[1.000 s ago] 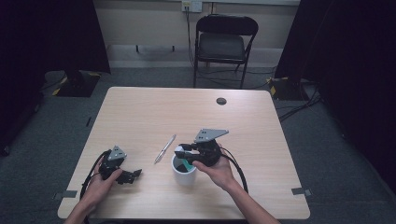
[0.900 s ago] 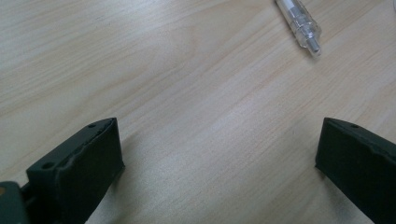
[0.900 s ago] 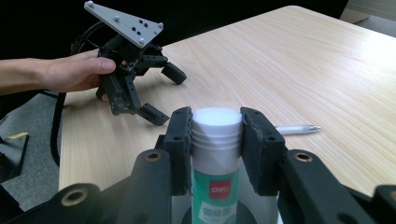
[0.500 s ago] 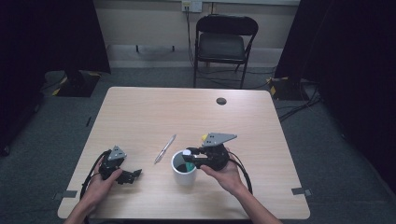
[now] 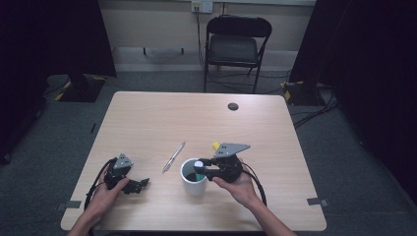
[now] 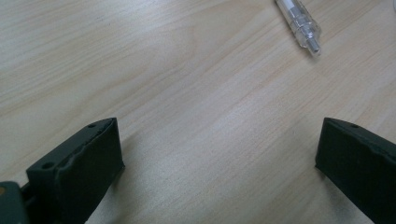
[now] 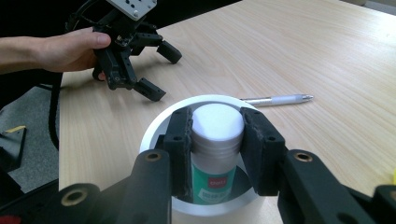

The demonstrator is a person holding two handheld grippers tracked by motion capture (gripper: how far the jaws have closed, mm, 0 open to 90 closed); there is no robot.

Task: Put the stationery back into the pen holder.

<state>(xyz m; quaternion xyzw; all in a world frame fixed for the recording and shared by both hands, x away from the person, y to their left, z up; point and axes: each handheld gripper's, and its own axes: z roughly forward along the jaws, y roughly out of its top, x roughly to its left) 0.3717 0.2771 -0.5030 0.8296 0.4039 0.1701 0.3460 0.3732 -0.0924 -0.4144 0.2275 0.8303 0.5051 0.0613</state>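
Observation:
A white cup (image 5: 193,183) (image 7: 159,122) stands near the table's front middle. Over its mouth my right gripper (image 5: 199,170) (image 7: 216,154) is shut on a white-capped bottle (image 7: 215,140) (image 5: 198,168) with a green label, whose lower part hangs inside the cup. A clear pen (image 5: 173,157) (image 7: 276,99) (image 6: 299,23) lies on the wood just left of the cup. My left gripper (image 5: 139,185) (image 6: 219,163) rests low on the table at the front left, open, with bare wood between its jaws; the right gripper view shows the left gripper (image 7: 161,70) too, held by a hand.
A small yellow object (image 5: 216,145) lies behind the right gripper. A black round grommet (image 5: 233,106) sits in the far part of the table (image 5: 162,118). A black folding chair (image 5: 237,44) stands beyond the far edge. Cables trail from both grippers toward the front edge.
My right gripper has levelled out and sunk toward the cup, bringing the bottle down into its mouth. The left gripper has stayed put.

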